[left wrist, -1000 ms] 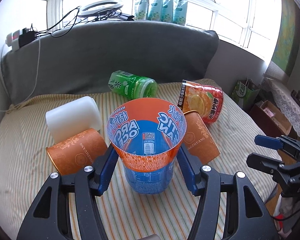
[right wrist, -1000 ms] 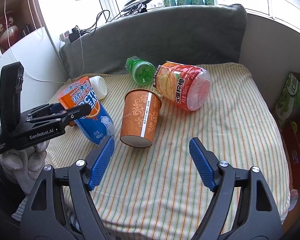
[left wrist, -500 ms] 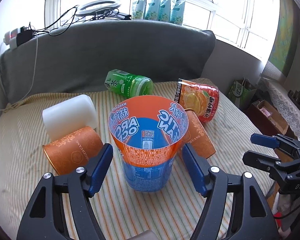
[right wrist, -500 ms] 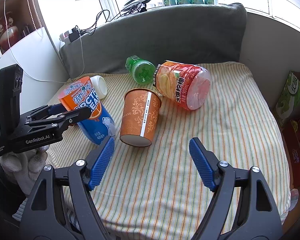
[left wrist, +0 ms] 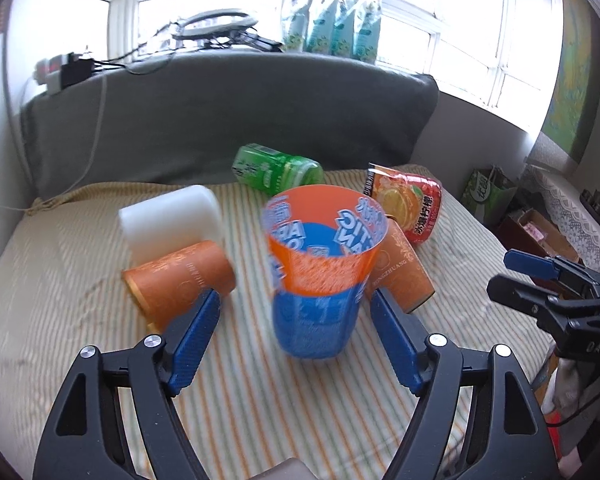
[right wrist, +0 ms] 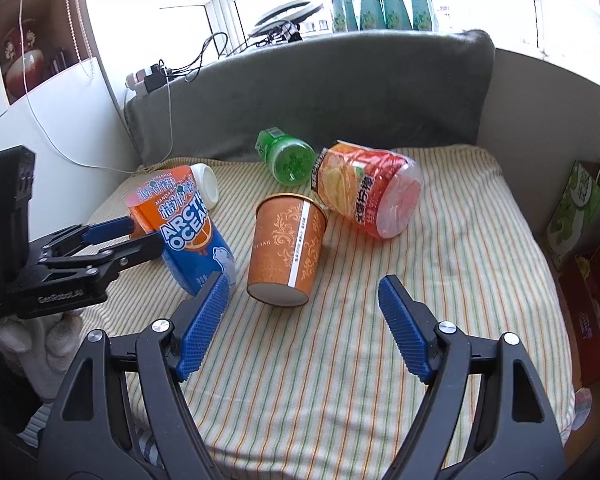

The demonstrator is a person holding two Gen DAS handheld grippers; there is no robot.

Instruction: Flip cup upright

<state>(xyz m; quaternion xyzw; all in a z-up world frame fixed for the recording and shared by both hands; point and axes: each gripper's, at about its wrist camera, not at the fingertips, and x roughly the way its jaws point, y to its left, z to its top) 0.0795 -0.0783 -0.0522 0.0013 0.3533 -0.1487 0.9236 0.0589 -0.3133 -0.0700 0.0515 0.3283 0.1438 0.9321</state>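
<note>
An orange and blue Arctic Ocean plastic cup (left wrist: 320, 272) stands mouth up on the striped cloth (left wrist: 60, 300); it also shows in the right wrist view (right wrist: 184, 232). My left gripper (left wrist: 296, 328) is open, its blue pads apart on either side of the cup's base and not touching it. It shows from the side in the right wrist view (right wrist: 132, 236). My right gripper (right wrist: 300, 320) is open and empty, just in front of an orange paper cup (right wrist: 286, 248) lying tilted, base towards me.
A second orange paper cup (left wrist: 180, 284) and a white cup (left wrist: 168, 216) lie on their sides at the left. A green bottle (right wrist: 286, 156) and a red-orange snack jar (right wrist: 368, 192) lie near the grey backrest (right wrist: 340, 92). Boxes and bags stand beyond the right edge.
My left gripper has opened, let go of the blue and orange cup and drawn back a little. The cup stays standing. My right gripper has not moved.
</note>
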